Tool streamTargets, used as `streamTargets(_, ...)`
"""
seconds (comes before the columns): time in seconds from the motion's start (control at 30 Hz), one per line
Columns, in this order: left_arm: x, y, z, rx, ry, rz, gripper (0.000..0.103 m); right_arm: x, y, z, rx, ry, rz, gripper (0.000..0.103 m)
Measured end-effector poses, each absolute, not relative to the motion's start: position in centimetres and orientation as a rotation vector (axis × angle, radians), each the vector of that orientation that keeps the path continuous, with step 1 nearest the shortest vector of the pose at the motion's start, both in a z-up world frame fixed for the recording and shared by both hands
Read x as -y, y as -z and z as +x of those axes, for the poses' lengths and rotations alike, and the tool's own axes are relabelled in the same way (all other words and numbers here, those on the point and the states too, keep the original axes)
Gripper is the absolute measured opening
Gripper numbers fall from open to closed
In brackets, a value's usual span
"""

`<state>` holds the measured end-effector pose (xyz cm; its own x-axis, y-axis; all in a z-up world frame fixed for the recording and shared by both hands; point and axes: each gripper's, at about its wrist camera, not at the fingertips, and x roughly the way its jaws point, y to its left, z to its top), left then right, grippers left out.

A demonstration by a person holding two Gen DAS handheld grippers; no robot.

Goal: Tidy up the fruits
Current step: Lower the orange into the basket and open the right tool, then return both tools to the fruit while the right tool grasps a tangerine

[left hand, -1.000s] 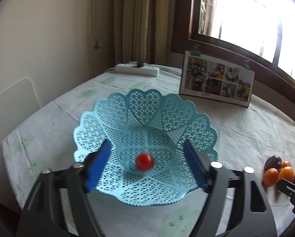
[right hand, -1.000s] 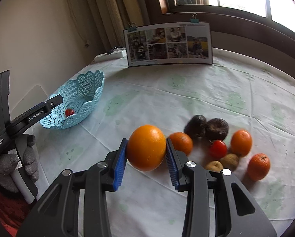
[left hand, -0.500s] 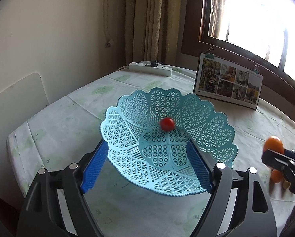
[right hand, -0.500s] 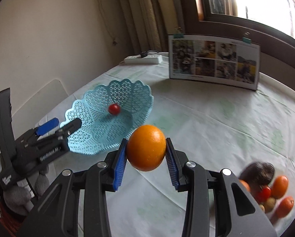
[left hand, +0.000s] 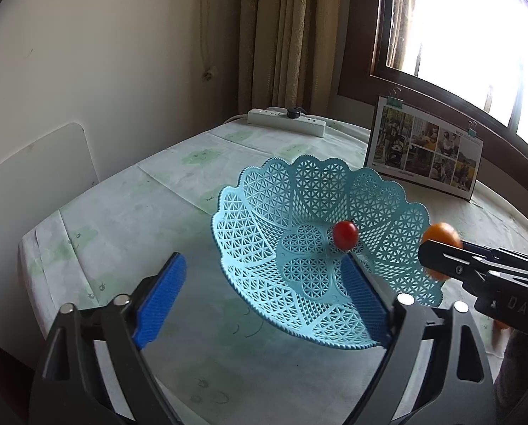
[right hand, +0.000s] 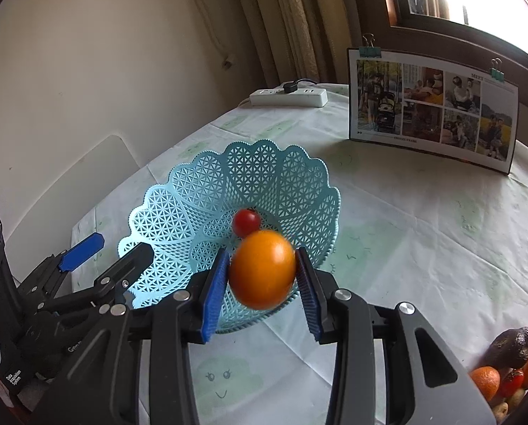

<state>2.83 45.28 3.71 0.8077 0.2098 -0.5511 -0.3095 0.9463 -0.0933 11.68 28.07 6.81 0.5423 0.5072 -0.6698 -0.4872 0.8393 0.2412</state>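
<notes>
Over the basket (right hand: 179, 191) we held an orange (right hand: 262, 269) clamped in our right gripper (right hand: 262, 279); one cherry tomato (right hand: 245, 221) lay inside, the other fruits (right hand: 508, 368) waited at four o'clock, and our left gripper (left hand: 264, 290) stood with jaws apart.

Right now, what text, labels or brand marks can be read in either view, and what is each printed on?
"DAS": on the right gripper body, cut off at the frame edge.
"Gen": on the left gripper arm, rest hidden.
"Data Acquisition System": small print on the left gripper's handle, only roughly legible.
"MEET": heading on the photo card; the smaller lines beside and below it are too small to read.
</notes>
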Motion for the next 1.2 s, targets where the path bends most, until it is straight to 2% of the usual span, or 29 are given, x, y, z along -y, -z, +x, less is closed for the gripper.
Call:
streamTargets(0.33,-44.4,-4.0,3.1,-0.57,-0.268,-0.167,0.093,-26.1,-7.1,10.8,-0.795,-0.571,0.059,0.039)
streamTargets(0.47,-43.9,-4.3,3.1,-0.569,-0.264,-0.159,0.093,-25.0,-7.1,10.2,-0.787,-0.555,0.078,0.05)
streamTargets(0.8,-41.1,-5.0,3.1,-0.564,-0.222,-0.112,0.096,-20.5,-7.0,9.2,-0.77,-0.48,0.15,0.054)
streamTargets(0.9,-40.1,-5.2,3.1,-0.566,-0.205,-0.096,0.097,-18.6,-6.9,9.0,-0.758,-0.448,0.175,0.059)
streamTargets(1.2,-37.0,-5.5,3.5,-0.573,-0.161,-0.054,0.098,-11.1,-6.6,7.7,-0.733,-0.297,0.231,0.06)
